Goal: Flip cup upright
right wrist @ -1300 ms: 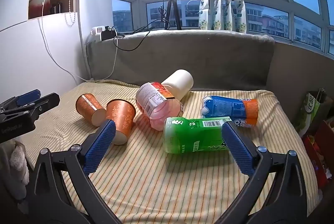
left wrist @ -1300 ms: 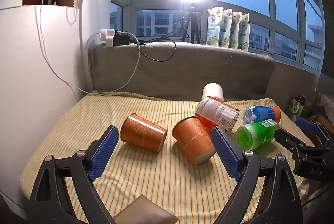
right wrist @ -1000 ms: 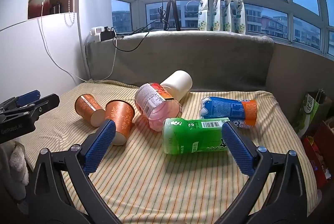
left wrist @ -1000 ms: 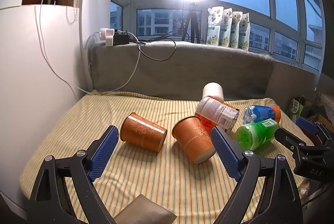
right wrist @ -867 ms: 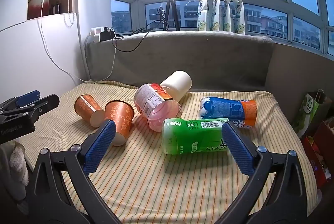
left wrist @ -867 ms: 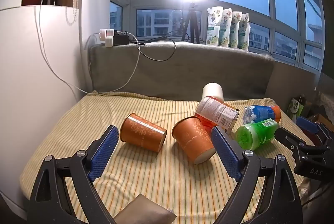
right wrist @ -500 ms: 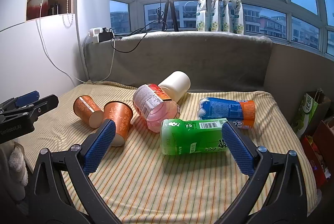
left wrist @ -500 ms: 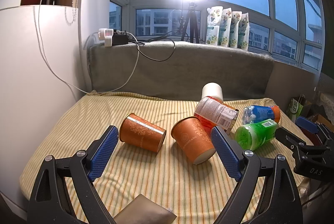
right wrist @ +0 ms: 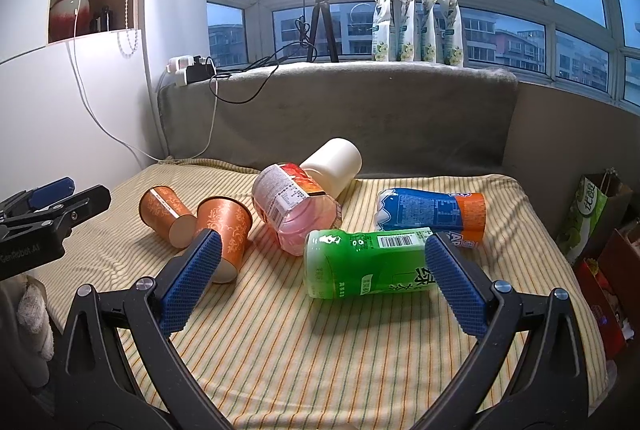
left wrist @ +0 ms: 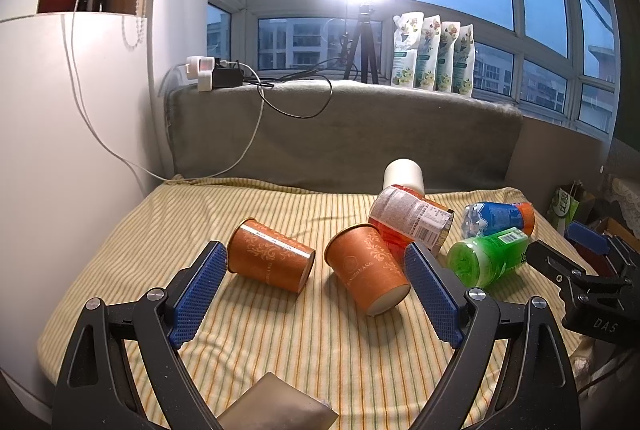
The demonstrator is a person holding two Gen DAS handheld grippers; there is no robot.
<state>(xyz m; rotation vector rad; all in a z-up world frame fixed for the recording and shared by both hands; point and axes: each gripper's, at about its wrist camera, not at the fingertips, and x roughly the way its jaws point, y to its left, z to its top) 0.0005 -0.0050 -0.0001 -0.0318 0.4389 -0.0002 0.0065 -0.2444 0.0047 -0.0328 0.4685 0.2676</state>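
Cups on their sides: left tongs [left wrist: 314, 288] gape wide, one orange cup [left wrist: 270, 260] just ahead left, another [left wrist: 370, 272] ahead right. Right tongs [right wrist: 320, 280] spread, green bottle [right wrist: 366, 262] between. Approach step; next, close on a cup's wall and tip it up.

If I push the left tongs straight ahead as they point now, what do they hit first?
Probably the two tipped orange cups: the left cup and the right cup both lie between the open left tongs. Which is nearer is hard to judge; the right cup's end looks slightly closer.
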